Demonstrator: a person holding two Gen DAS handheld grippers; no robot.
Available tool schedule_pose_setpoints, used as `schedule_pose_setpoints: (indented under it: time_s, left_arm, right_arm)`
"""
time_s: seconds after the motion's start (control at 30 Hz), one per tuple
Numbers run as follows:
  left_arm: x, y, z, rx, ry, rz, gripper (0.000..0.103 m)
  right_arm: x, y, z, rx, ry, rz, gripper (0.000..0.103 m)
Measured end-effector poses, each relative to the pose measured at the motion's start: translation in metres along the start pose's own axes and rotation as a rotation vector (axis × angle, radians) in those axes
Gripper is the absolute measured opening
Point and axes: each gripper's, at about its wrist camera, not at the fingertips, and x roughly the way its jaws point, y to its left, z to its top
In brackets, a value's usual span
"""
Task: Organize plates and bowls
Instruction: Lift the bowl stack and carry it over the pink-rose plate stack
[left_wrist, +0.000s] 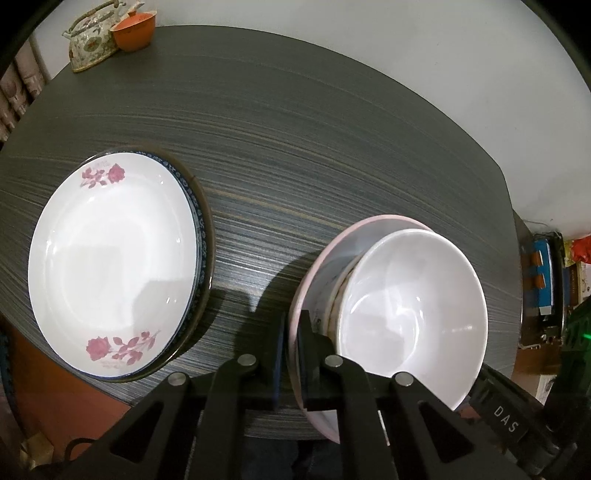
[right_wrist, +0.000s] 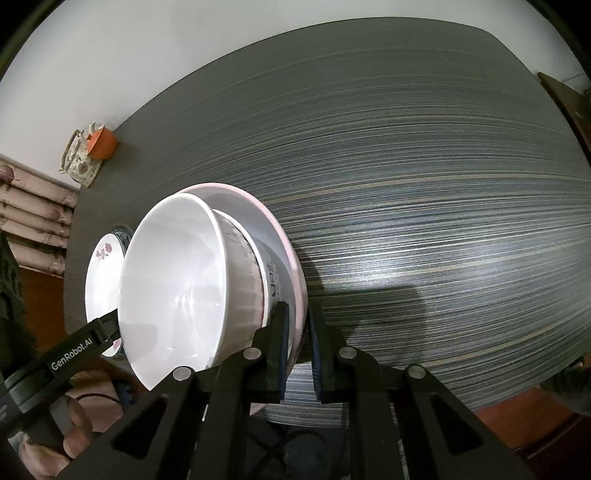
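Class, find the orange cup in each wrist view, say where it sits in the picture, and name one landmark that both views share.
Left wrist view: the orange cup is at the top left, on the table's far corner.
Right wrist view: the orange cup is at the left, above mid-height, on the same corner.
Shared landmark: the patterned teapot right beside it.

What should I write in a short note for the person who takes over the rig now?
Left tool: shut on the pink-rimmed plate, at its near-left rim.
Right tool: shut on the same plate's opposite rim.
White bowl sits nested on another bowl inside that plate.
Rose plate lies on top of a blue-rimmed plate on the left of the table.
Done: bowls nested, plates paired.
Left: probably carry the pink plate stack to its place.
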Motion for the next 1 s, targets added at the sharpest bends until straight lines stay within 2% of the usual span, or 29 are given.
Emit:
schedule_pose_setpoints:
  time_s: [0.53, 1.0]
  left_arm:
    - [-0.007, 0.004, 0.001, 0.007, -0.017, -0.004, 0.005]
    - [-0.034, 0.019, 0.001, -0.012, -0.066, 0.003, 0.005]
  right_arm:
    - [0.0, 0.006, 0.001, -0.006, -0.012, -0.006, 0.013]
    - [-0.012, 0.021, 0.012, -0.034, -0.037, 0.008, 0.013]
